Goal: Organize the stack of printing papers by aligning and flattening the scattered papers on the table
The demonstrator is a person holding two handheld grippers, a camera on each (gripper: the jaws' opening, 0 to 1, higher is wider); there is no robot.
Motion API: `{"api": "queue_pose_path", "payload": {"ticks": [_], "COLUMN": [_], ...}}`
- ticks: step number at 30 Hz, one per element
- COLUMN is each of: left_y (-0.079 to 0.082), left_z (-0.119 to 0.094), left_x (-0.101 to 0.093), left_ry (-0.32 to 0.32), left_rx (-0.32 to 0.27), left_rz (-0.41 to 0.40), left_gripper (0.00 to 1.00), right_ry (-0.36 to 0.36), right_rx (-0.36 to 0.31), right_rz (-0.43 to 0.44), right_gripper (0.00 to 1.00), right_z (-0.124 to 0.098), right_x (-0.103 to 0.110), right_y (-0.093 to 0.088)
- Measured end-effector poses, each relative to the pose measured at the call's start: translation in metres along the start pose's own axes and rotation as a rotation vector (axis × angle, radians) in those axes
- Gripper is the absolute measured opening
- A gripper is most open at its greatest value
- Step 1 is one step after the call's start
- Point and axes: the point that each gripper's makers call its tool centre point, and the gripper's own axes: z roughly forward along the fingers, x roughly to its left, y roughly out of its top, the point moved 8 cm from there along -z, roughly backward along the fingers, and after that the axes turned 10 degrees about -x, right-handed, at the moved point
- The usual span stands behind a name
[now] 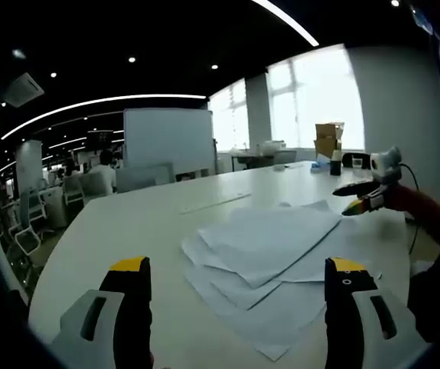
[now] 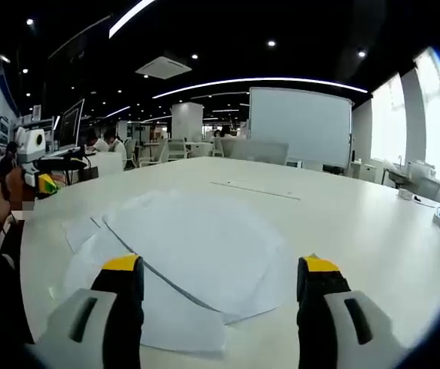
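Several white printing papers (image 1: 270,242) lie fanned out and overlapping on the white table (image 1: 120,223), their corners skewed in different directions. My left gripper (image 1: 238,267) is open just in front of the pile's near edge, with nothing between its yellow-tipped jaws. The right gripper (image 1: 352,197) hovers at the pile's far right side. In the right gripper view the same papers (image 2: 197,242) spread out ahead of my right gripper (image 2: 220,267), whose jaws stand wide apart and hold nothing. At the left of that view the left gripper (image 2: 55,175) is held by a hand.
A thin ruler-like strip (image 1: 214,203) lies on the table beyond the papers. A cardboard box (image 1: 328,138) and a dark bottle (image 1: 335,163) stand at the far end by the windows. A whiteboard (image 2: 301,127), office chairs and seated people are behind the table.
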Motion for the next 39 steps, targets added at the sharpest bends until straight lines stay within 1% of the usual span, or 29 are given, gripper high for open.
{"api": "queue_pose_path", "payload": {"ticks": [33,39], "left_y": [0.0,-0.001], "left_z": [-0.003,-0.002], "left_x": [0.0,0.0], "left_ry": [0.005,0.005], "left_rx": [-0.006,-0.001], "left_rz": [-0.001,0.001], "left_gripper": [0.95,0.95], "right_ry": [-0.01,-0.022], "right_rx": [0.023,0.026], "right_rz": [0.013,0.022], "right_gripper": [0.73,0.73], "right_z": [0.007,0.009], "right_x": [0.0,-0.002], "right_y": [-0.012,-0.015]}}
